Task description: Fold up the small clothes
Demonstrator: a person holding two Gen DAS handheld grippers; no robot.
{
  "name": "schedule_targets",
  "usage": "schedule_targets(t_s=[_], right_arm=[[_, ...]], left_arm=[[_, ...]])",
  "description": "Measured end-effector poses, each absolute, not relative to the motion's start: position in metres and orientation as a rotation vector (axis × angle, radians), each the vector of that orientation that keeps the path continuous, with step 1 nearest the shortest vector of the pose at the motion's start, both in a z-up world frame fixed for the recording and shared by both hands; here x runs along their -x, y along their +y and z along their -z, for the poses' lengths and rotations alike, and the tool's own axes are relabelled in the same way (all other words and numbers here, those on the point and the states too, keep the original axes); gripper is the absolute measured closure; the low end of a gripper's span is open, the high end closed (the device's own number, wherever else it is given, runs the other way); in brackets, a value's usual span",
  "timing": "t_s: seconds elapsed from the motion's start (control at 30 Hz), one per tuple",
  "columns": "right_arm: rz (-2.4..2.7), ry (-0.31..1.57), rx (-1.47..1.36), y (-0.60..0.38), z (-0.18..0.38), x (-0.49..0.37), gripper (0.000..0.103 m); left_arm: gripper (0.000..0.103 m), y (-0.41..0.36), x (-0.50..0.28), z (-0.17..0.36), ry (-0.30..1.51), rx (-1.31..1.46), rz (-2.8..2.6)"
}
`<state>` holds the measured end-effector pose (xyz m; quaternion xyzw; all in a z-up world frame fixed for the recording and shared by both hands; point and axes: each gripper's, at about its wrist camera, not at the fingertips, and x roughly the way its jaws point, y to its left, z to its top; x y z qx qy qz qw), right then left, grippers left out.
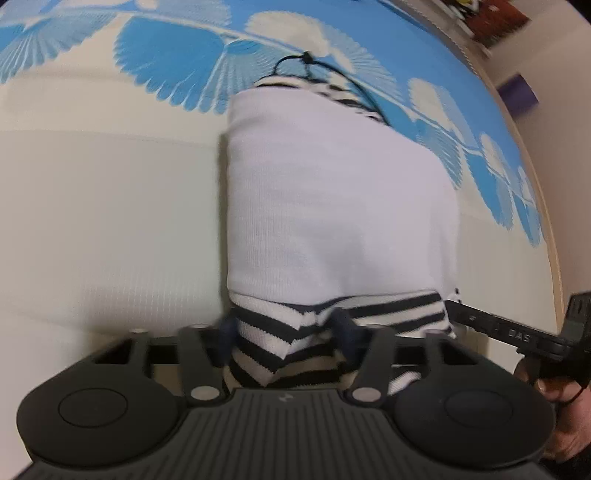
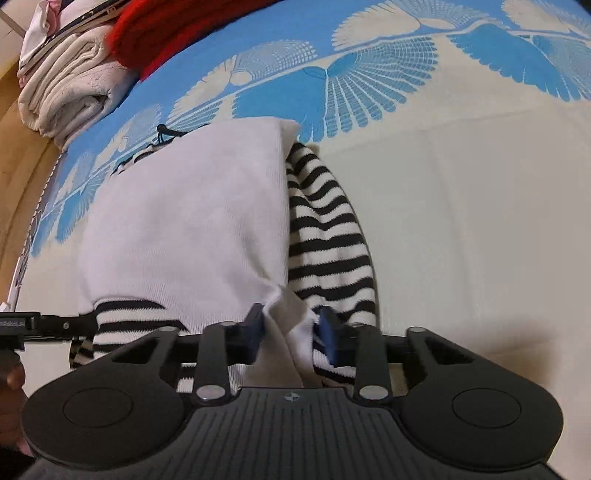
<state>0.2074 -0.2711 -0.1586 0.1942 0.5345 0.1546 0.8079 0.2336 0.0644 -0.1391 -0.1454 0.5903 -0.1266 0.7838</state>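
Note:
A small white garment with black-and-white striped sleeves (image 1: 332,206) lies on the bed, its near hem toward me; it also shows in the right wrist view (image 2: 184,221). My left gripper (image 1: 284,332) has its blue pads on either side of the striped near-left corner, fabric bunched between them. My right gripper (image 2: 291,328) has its pads on either side of the white and striped near-right corner. A striped sleeve (image 2: 325,229) runs along the garment's right side. A black cord (image 1: 306,61) lies at the far collar end.
The bed cover (image 2: 461,221) is cream with a blue fan pattern (image 2: 369,81) at the far side. Folded cream cloths (image 2: 70,96) and a red item (image 2: 177,33) sit at the far left corner. The other gripper's side (image 1: 517,336) shows at right.

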Motion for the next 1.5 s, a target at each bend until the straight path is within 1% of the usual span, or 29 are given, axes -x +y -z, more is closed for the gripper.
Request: schedule_targets(t_s=[0.03,0.07,0.13,0.2,0.23,0.37,0.43,0.5,0.57,0.63,0.67,0.7,0.73,0.77,0.8,0.87,0.9,0.97,1.03,1.07,1.1,1.3,1.4,1.5], right_arm=[[-0.339,1.138,-0.402,-0.267,0.158,-0.207,0.087],[-0.348,1.133,-0.386,-0.262,0.157,-0.206,0.09],[-0.368,1.14,-0.384,-0.257,0.156,-0.207,0.091],[-0.39,1.15,-0.394,-0.251,0.154,-0.207,0.091],[-0.384,1.148,-0.378,-0.248,0.153,-0.204,0.091],[-0.355,1.129,-0.332,-0.247,0.145,-0.201,0.091],[-0.352,1.123,-0.293,-0.247,0.143,-0.197,0.091],[-0.331,1.141,-0.195,-0.242,0.147,-0.195,0.092],[-0.282,1.164,-0.136,-0.244,0.15,-0.191,0.098],[-0.224,1.106,-0.202,-0.258,0.132,-0.183,0.098],[-0.189,1.035,-0.261,-0.268,0.114,-0.177,0.095],[-0.17,0.978,-0.293,-0.275,0.1,-0.17,0.095],[-0.159,0.915,-0.312,-0.28,0.082,-0.16,0.091],[-0.151,0.878,-0.303,-0.282,0.07,-0.151,0.077],[-0.14,0.845,-0.275,-0.281,0.056,-0.138,0.055],[-0.126,0.79,-0.221,-0.277,0.038,-0.113,0.034],[-0.136,0.758,-0.199,-0.273,0.03,-0.097,0.032],[-0.142,0.703,-0.188,-0.268,0.018,-0.069,0.032],[-0.124,0.653,-0.203,-0.266,0.011,-0.043,0.025],[-0.111,0.633,-0.209,-0.263,0.009,-0.029,0.019],[-0.098,0.619,-0.209,-0.26,0.008,-0.019,0.016],[-0.084,0.631,-0.17,-0.238,0.011,0.022,0.016],[-0.091,0.659,-0.17,-0.229,0.013,0.032,0.016],[-0.089,0.688,-0.169,-0.222,0.016,0.033,0.015]], left_arm=[[0.059,0.065,-0.233,0.134,1.262,0.291,0.285],[0.061,0.068,-0.233,0.129,1.245,0.268,0.295],[0.06,0.071,-0.231,0.122,1.213,0.207,0.277],[0.054,0.071,-0.229,0.122,1.215,0.143,0.263],[0.049,0.069,-0.227,0.121,1.218,0.123,0.27],[0.049,0.06,-0.212,0.107,1.171,0.011,0.308],[0.049,0.057,-0.206,0.116,1.205,-0.032,0.352],[0.047,0.052,-0.2,0.129,1.222,-0.126,0.349],[0.047,0.056,-0.198,0.125,1.21,-0.134,0.327],[0.045,0.062,-0.191,0.116,1.191,-0.138,0.286],[0.042,0.064,-0.184,0.107,1.157,-0.163,0.261],[0.039,0.064,-0.176,0.098,1.123,-0.186,0.24],[0.031,0.064,-0.169,0.09,1.09,-0.2,0.222],[0.02,0.066,-0.159,0.077,1.04,-0.201,0.198],[0.016,0.067,-0.151,0.066,0.999,-0.192,0.175],[0.003,0.07,-0.131,0.042,0.905,-0.166,0.105],[0.0,0.07,-0.12,0.03,0.858,-0.15,0.079],[0.0,0.07,-0.098,0.011,0.785,-0.12,0.046],[0.0,0.064,-0.078,-0.005,0.741,-0.096,0.03],[0.0,0.061,-0.067,-0.01,0.722,-0.088,0.023],[0.0,0.057,-0.057,-0.013,0.706,-0.086,0.018],[0.0,0.031,0.006,-0.017,0.706,-0.043,0.025],[0.0,0.02,0.025,-0.004,0.733,-0.04,0.07],[0.0,0.016,0.039,0.022,0.69,-0.081,0.049]])
